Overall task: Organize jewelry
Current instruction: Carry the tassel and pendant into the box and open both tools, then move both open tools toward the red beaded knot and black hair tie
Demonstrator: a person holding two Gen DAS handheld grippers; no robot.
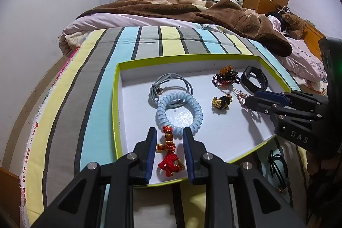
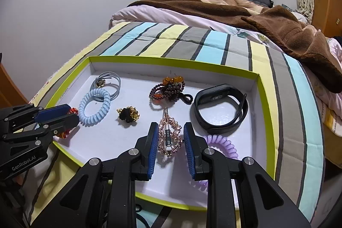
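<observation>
Left wrist view: red knot charm (image 1: 170,160) lies untouched between the parted left hand-held gripper (image 1: 169,152) pads

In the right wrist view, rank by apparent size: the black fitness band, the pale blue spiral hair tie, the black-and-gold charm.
Largest to smallest:
1. black fitness band
2. pale blue spiral hair tie
3. black-and-gold charm
All three lie at a similar depth in the tray, so nearness hardly skews the order.

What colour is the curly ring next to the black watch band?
Light purple. The curly ring shows best in the right wrist view, beside the black watch band.
</observation>
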